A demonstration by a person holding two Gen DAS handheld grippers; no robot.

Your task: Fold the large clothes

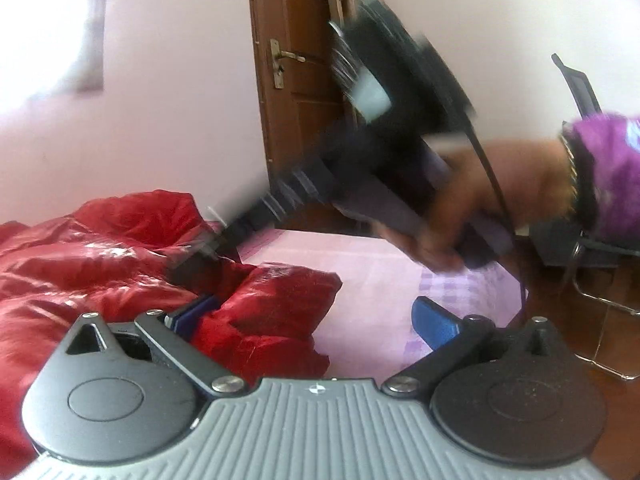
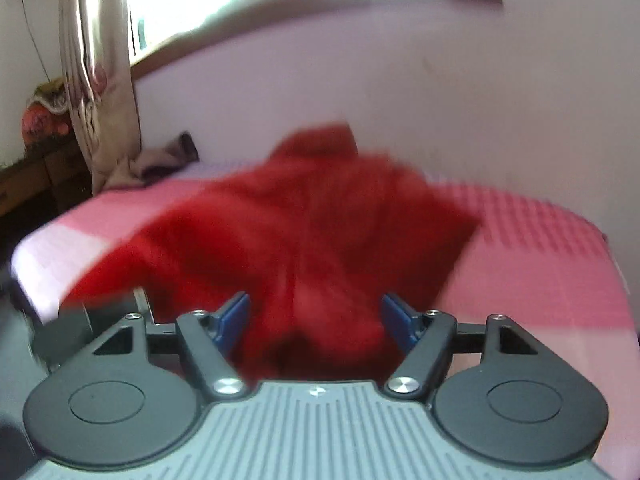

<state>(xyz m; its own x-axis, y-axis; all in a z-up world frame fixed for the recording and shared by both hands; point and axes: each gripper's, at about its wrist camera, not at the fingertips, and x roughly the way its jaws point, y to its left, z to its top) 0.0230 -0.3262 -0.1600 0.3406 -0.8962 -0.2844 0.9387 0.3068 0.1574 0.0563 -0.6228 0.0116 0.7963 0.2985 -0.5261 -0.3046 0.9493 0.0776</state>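
A shiny red puffer jacket (image 1: 100,264) lies crumpled on a bed with a pink checked sheet (image 1: 380,272). My left gripper (image 1: 316,320) is open wide at the bed's near edge. A corner of the jacket lies by its left pad (image 1: 196,314), and its right pad (image 1: 436,326) is over bare sheet. A hand (image 1: 480,200) holds my right gripper (image 1: 196,260), whose blurred tips are down at a fold of the jacket. In the right wrist view the jacket (image 2: 312,216) is blurred and bulges between the pads of the right gripper (image 2: 316,318), which stand apart.
A brown door (image 1: 296,80) stands behind the bed and a black chair (image 1: 580,240) at its right. In the right wrist view a curtain (image 2: 100,80) hangs by a window, with a bundle of cloth (image 2: 168,156) at the bed's far corner. The pink sheet (image 2: 540,280) lies bare to the right.
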